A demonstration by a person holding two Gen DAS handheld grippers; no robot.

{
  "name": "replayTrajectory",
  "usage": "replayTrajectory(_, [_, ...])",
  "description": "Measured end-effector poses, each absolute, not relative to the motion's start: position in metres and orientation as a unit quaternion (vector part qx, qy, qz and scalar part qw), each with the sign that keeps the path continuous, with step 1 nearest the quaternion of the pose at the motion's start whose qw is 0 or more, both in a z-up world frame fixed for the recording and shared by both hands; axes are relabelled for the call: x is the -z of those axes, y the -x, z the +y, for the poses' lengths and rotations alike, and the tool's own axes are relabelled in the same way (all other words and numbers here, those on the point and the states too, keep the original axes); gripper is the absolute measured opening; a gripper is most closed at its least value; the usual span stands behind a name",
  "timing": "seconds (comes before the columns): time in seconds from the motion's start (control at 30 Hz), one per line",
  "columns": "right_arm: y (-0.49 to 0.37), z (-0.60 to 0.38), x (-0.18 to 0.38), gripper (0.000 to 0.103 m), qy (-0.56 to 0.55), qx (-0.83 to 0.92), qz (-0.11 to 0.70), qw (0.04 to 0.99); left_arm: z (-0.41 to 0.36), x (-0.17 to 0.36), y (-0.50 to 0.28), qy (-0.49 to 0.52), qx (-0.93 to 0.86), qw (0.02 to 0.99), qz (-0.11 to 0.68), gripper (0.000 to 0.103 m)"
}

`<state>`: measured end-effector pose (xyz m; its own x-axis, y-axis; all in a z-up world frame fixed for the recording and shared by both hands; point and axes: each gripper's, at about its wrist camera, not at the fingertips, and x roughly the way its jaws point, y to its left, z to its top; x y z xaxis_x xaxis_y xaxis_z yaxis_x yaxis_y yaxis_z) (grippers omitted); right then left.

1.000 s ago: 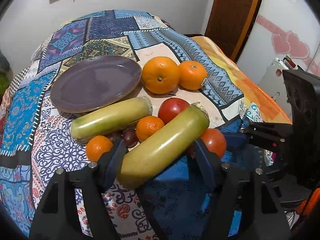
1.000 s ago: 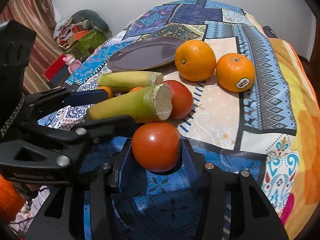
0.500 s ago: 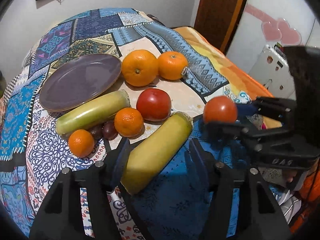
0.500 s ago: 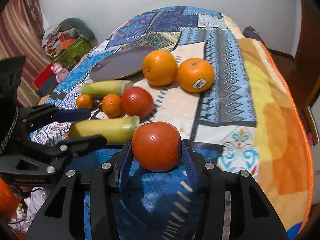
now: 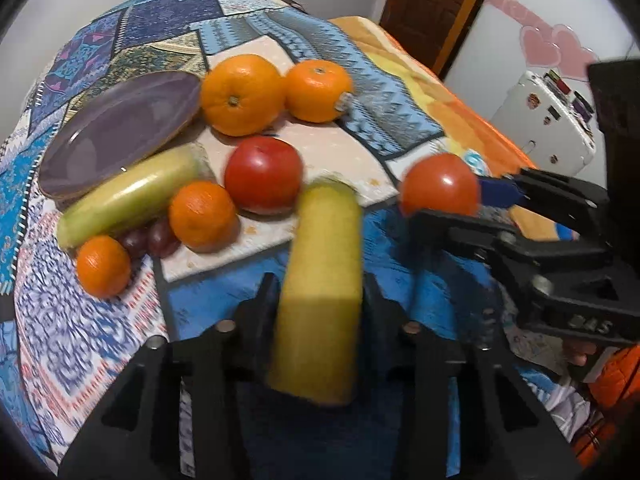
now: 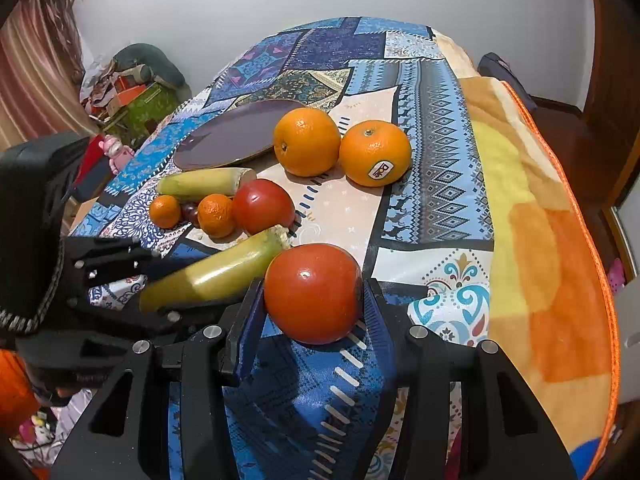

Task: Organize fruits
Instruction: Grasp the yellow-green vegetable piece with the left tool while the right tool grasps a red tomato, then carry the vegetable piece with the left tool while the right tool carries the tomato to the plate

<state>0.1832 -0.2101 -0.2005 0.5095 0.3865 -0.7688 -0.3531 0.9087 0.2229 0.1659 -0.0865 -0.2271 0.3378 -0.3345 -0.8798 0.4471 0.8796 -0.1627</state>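
Patchwork cloth [image 6: 436, 128] fills both frames; a purple plate [image 5: 116, 128] sits upper left. At bottom centre, the left gripper [image 5: 320, 300] jaws are closing on a green-yellow stalk [image 5: 320, 288]. The right gripper [image 6: 314, 304] clamps a tomato [image 6: 314, 294] at lower centre.

Left gripper [image 5: 320, 300] jaws closing — yellow-green stalk [image 5: 322, 292] between.

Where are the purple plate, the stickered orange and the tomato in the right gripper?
purple plate [image 6: 224, 140], right wrist view, on its bare centre.
stickered orange [image 6: 374, 148], right wrist view, on its peel above the sticker.
tomato [image 6: 312, 292], right wrist view, on its front, between the right gripper [image 6: 313, 312] fingers.
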Motion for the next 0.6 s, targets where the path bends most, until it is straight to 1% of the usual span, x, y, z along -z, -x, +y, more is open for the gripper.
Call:
replayTrajectory(0.13, [-0.180, -0.213, 0.199, 0.045, -0.021, -0.212, 0.446, 0.869, -0.097, 0.228, -0.162, -0.078, 0.226, 0.821, 0.519, 0.038])
replayTrajectory(0.4, [-0.178, -0.222, 0.197, 0.045, -0.025, -0.199, 0.446, 0.872, -0.110, 0.237, -0.185, -0.075, 0.233, 0.801, 0.547, 0.038])
replayTrajectory(0.6, [-0.177, -0.225, 0.194, 0.045, -0.027, -0.192, 0.444, 0.875, -0.120, 0.239, -0.189, -0.077, 0.210, 0.812, 0.539, 0.037])
